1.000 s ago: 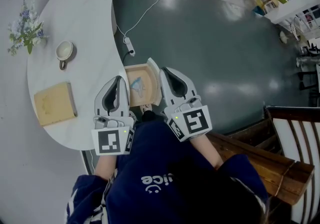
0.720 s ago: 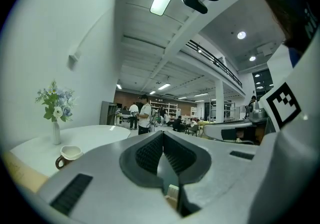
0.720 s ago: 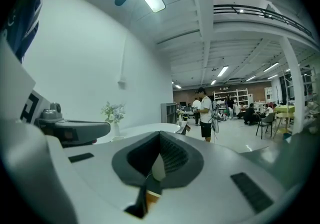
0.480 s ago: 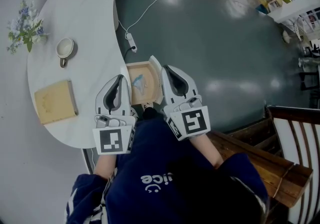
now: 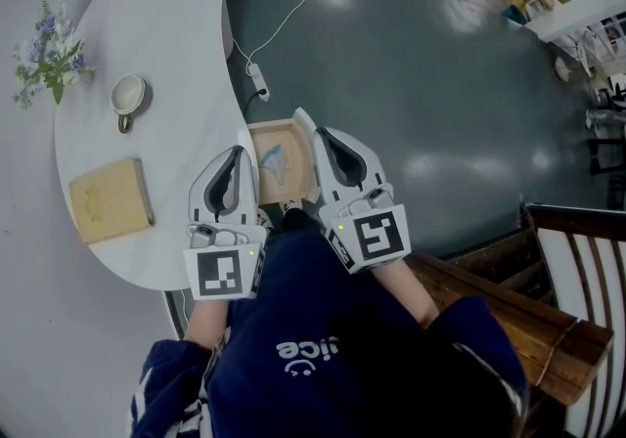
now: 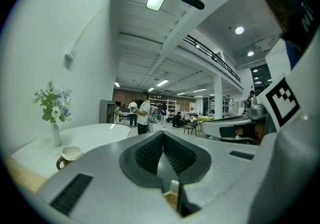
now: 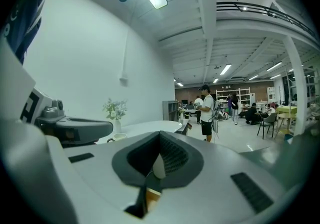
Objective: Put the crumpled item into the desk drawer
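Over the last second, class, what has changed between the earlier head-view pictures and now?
Nothing visibly changed. The left gripper and right gripper stay shut and empty on either side of the open drawer. The crumpled item still lies inside it. The cup, book and flowers sit as before.
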A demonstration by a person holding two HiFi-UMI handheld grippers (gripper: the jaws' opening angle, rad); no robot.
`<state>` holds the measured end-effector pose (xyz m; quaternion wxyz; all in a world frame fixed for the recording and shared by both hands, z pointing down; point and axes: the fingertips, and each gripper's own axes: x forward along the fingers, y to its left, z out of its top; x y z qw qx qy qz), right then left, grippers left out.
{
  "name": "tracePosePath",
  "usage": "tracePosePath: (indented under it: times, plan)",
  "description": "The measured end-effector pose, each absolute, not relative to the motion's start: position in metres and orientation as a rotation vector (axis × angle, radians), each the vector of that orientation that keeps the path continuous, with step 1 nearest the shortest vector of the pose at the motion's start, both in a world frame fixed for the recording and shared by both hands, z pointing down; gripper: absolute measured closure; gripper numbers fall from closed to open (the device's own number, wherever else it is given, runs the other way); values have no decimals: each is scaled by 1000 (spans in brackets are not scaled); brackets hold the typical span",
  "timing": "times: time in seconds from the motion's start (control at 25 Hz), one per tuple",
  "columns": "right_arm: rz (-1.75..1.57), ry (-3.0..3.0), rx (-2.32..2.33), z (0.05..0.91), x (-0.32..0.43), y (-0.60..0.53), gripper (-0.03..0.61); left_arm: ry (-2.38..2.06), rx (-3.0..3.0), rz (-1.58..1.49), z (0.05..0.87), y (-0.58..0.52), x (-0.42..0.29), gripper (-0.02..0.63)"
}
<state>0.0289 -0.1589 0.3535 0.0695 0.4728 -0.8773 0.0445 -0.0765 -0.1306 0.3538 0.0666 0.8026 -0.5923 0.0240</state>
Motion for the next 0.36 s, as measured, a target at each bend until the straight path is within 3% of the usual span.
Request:
tracePosePath:
  times: [0.36]
  plan:
    - [124,-2636,1408,355,29,-158,572,-1792,2415,89,356,-131,-77,609]
